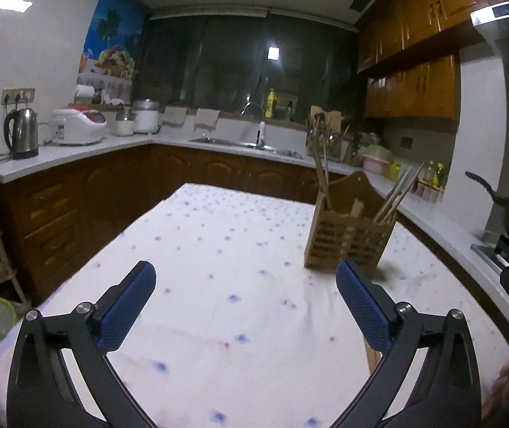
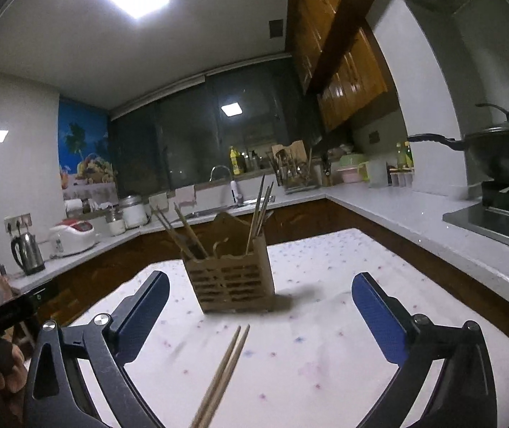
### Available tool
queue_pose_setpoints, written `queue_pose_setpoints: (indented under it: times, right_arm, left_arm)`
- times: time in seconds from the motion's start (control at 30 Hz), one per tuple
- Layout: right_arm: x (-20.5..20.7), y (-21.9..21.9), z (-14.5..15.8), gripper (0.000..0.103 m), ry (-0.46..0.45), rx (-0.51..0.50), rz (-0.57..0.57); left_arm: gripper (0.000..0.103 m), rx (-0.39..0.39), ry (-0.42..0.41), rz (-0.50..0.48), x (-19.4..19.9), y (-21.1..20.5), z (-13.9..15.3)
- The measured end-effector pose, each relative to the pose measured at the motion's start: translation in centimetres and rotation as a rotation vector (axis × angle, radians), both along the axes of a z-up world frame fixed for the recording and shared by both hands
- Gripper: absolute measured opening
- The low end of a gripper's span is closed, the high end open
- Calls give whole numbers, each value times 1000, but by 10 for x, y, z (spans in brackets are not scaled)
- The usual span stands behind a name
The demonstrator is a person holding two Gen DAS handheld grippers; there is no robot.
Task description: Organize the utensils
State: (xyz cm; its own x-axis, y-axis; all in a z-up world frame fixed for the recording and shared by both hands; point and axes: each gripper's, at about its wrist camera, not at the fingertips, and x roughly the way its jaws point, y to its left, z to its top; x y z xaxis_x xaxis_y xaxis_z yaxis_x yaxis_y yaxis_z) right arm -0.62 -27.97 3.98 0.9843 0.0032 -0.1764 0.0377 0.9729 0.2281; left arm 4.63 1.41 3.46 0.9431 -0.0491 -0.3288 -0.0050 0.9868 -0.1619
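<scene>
Right now my left tool (image 1: pixel 245 285) is released, its blue pads (image 1: pixel 128 306) spread wide with only the flowered cloth of the worktop (image 1: pixel 219 249) between them. Ahead of it and off to its right stands the wooden utensil holder (image 1: pixel 349 239), upright on the cloth, its near corner just beyond my right-hand pad. Chopsticks (image 1: pixel 395 196) lean out of the holder's right compartment, and more sticks rise from its left one. A pale stick end shows low down beside the same pad, partly hidden by the tool's frame. My right tool (image 2: pixel 260 294) is released too, jaws wide and nothing pressed between the pads (image 2: pixel 379 317). From that side the holder (image 2: pixel 233 281) stands straight ahead, centred between the two fingers but beyond their tips, not touching either. A loose pair of chopsticks (image 2: pixel 224 374) lies on the cloth nearer to me than the holder, between the right tool's fingers and free of both, their tips pointing toward the holder with a gap left before it. Beyond the holder, well apart from both tools, the kitchen counter (image 2: pixel 397 207) wraps around the room, with a kettle (image 1: pixel 22 133) far off to the left and a black wok (image 2: pixel 504 153) on the stove to the right.
</scene>
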Motion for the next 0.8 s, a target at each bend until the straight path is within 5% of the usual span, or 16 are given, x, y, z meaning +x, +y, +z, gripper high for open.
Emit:
queue_pose_setpoints:
  times: [0.8]
  right_arm:
    - [-18,6,-26,103,48,-52,38]
  left_arm:
    - [103,134,11,-11,-17,-24,-34]
